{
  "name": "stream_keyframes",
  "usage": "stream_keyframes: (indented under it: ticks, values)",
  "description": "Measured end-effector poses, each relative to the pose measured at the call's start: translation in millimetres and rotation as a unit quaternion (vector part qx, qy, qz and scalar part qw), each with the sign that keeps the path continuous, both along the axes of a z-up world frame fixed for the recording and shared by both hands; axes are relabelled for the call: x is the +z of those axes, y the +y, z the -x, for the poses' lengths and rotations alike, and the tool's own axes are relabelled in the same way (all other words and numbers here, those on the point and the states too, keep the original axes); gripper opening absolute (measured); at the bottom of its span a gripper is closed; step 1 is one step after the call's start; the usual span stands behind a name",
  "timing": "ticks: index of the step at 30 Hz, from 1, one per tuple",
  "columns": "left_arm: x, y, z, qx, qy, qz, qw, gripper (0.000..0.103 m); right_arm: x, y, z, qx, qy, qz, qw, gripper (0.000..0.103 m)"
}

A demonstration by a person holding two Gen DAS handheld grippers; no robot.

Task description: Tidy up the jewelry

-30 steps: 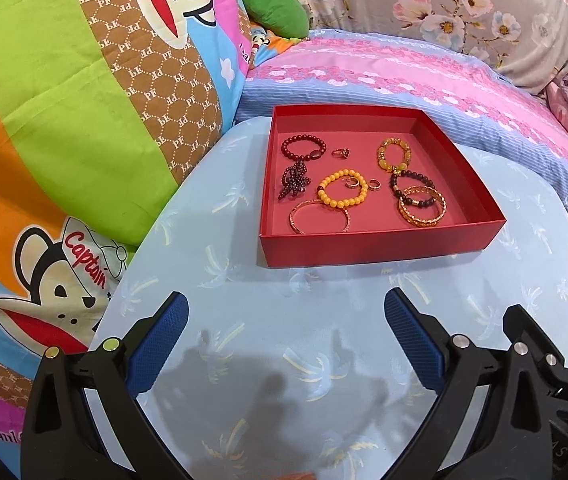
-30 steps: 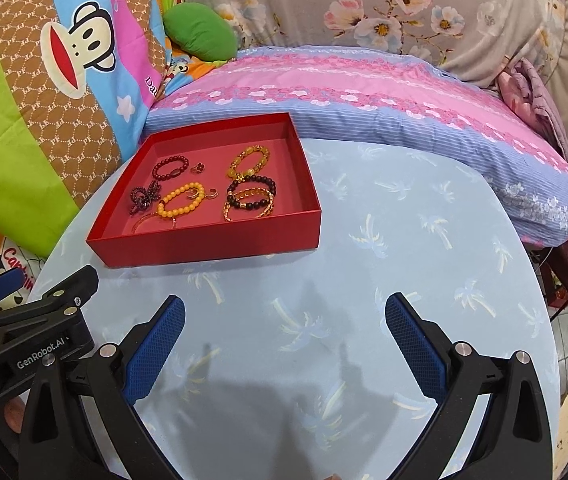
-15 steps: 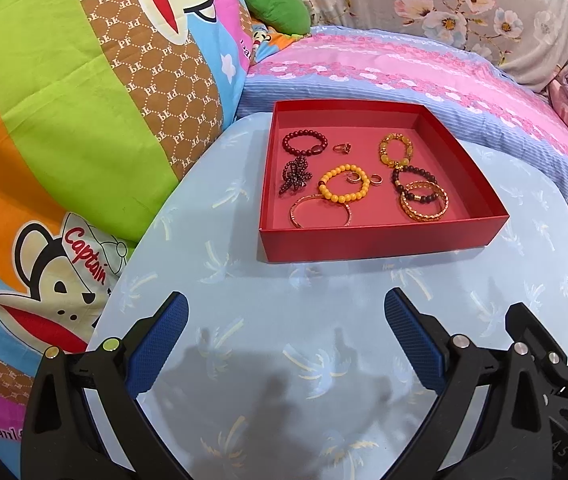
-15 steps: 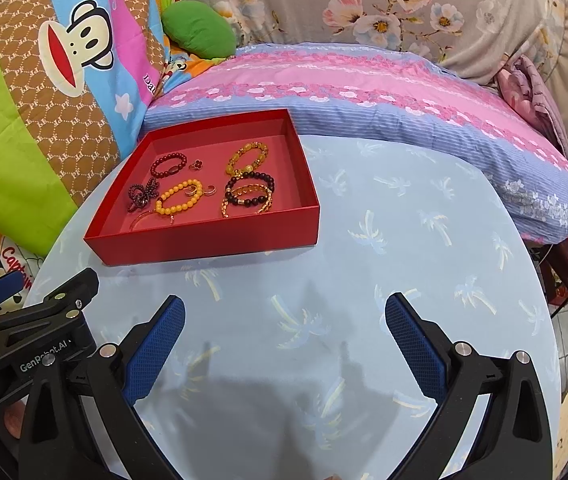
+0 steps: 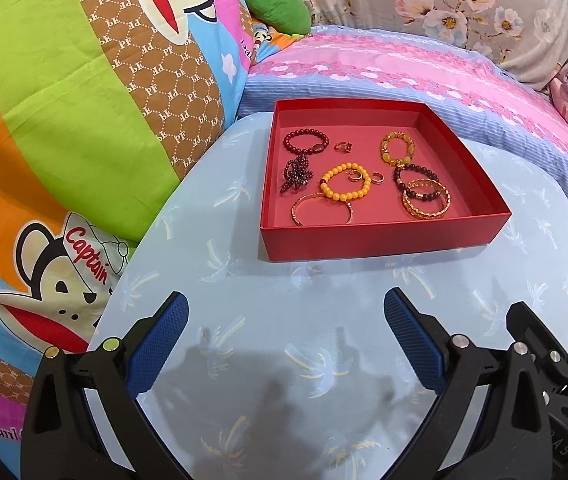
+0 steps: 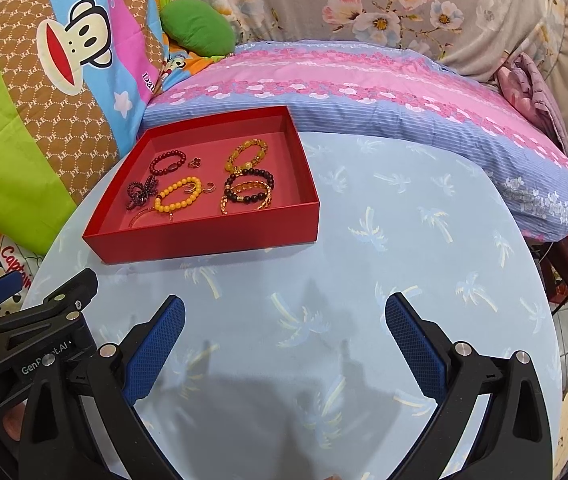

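Note:
A shallow red box (image 5: 380,240) (image 6: 211,240) stands on the pale blue round table (image 5: 284,320) (image 6: 404,240). Inside lie several bracelets and rings: a dark red bead bracelet (image 5: 306,141) (image 6: 167,161), a yellow bead bracelet (image 5: 346,187) (image 6: 177,195), an amber bracelet (image 5: 397,148) (image 6: 245,155), a black bead bracelet with gold bangles (image 5: 422,194) (image 6: 247,192), a thin bangle (image 5: 322,210) and small rings (image 5: 344,146). My left gripper (image 5: 286,340) is open and empty, in front of the box. My right gripper (image 6: 284,344) is open and empty, to the right of the box's front.
Colourful monkey-print bedding (image 5: 63,100) rises left of the table. A pink and blue pillow (image 5: 404,76) (image 6: 364,92) lies behind the box. The table edge drops off at the right (image 6: 544,300), with floor beyond.
Both grippers have tilted slightly, so the box sits a little lower and nearer in both views. Both stay open. The jewelry has not moved.

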State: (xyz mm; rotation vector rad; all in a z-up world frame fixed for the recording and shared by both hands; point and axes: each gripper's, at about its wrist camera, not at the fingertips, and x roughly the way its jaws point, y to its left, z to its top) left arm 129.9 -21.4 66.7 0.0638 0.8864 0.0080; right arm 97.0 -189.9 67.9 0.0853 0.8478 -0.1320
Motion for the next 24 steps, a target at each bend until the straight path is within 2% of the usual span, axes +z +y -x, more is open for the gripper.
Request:
stream_keyframes:
  ticks: [24]
  values:
    - [0.1,-1.7,0.7,-0.001,-0.002,-0.004,1.0,0.093,-1.0,-1.5,0.6,-0.001,0.001,0.0,1.0,0.097]
